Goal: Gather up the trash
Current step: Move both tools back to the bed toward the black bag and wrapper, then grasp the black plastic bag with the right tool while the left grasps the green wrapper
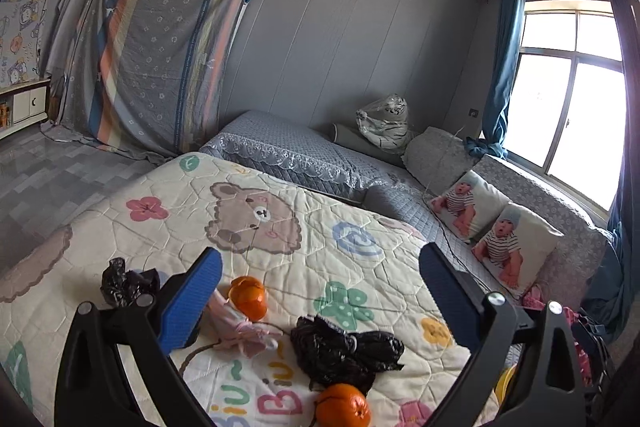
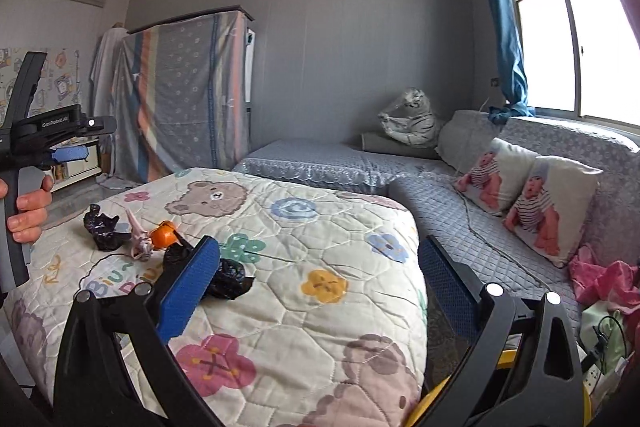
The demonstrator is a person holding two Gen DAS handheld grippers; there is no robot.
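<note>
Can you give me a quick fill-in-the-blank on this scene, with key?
1. Both the left gripper and the right gripper have their jaws ____.
2. The trash lies on a quilt printed with a cartoon ____ face.
3. The crumpled plastic bags on the quilt are ____ in colour.
4. In the left wrist view, ____ oranges lie on the quilt.

Missing words: open; bear; black; two

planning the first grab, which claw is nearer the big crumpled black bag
Left. The left claw hangs open right above the black bag; the right claw is open further back, bag beyond its fingertip.
</note>
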